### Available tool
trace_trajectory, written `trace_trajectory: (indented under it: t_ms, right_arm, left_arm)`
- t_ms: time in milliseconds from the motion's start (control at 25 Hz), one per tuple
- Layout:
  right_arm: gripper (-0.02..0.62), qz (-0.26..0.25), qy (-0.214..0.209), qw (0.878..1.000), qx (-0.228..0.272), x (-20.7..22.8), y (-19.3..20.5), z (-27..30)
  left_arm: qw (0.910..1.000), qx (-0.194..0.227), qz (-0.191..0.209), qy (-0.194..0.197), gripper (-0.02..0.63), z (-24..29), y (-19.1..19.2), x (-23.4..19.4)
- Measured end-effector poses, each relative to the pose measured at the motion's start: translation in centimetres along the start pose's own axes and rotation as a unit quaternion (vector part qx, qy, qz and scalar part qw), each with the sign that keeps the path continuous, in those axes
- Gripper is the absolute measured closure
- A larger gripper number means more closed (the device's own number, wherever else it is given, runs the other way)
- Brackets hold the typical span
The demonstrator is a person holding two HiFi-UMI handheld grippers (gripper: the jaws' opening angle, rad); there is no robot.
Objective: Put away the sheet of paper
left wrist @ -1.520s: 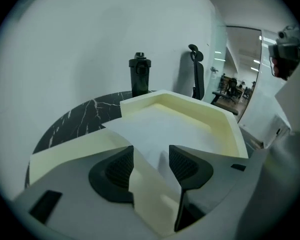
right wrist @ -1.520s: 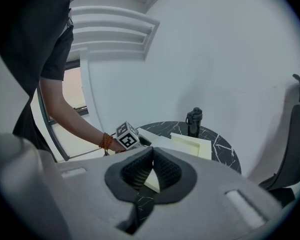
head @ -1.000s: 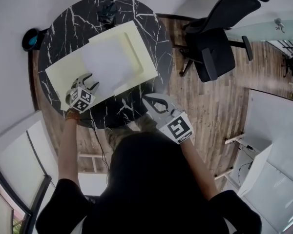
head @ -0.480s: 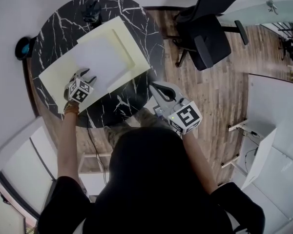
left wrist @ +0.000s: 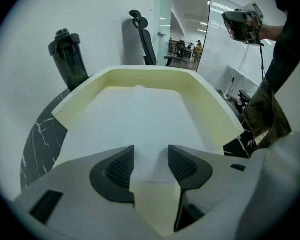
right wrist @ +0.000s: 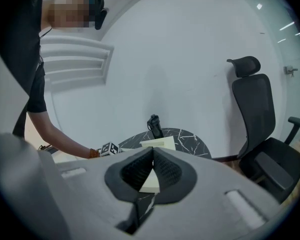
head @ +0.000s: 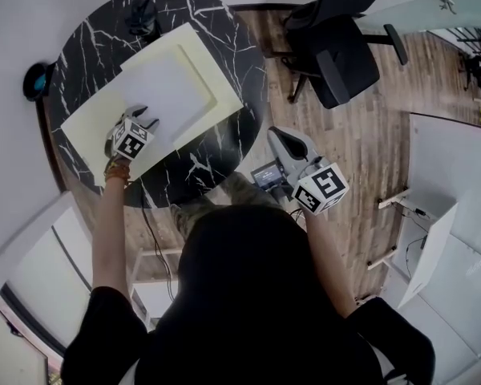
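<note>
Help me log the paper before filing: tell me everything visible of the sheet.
The sheet is plain white, thin and blank on its upper face. It lies flat inside the open pale yellow holder on the black marble table. Its near edge sits between the parted jaws of the left claw, which is not closed on it. Nothing else touches it.

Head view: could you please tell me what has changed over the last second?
The right hand-held gripper drew back off the round black marble table, toward the wooden floor, jaws together. The left hand-held gripper stayed, open, at the near edge of the white sheet of paper on the pale yellow folder.
</note>
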State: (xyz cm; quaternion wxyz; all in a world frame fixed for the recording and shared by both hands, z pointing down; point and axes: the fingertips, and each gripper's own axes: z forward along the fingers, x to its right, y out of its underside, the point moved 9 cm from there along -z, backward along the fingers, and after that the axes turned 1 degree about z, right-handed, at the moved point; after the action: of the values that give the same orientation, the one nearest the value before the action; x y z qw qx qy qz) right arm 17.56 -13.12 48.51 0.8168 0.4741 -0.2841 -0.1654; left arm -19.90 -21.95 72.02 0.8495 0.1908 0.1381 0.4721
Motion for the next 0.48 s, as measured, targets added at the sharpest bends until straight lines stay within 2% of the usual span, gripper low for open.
trace_trajectory:
  t_ms: [480]
  right_arm:
    - [0.597,-0.006,0.010,1.000,-0.006,0.7,0.4,-0.5]
  left_arm:
    - [0.9996,0.000,0.010,0.027,0.379,0.9,-2.8,-0.3]
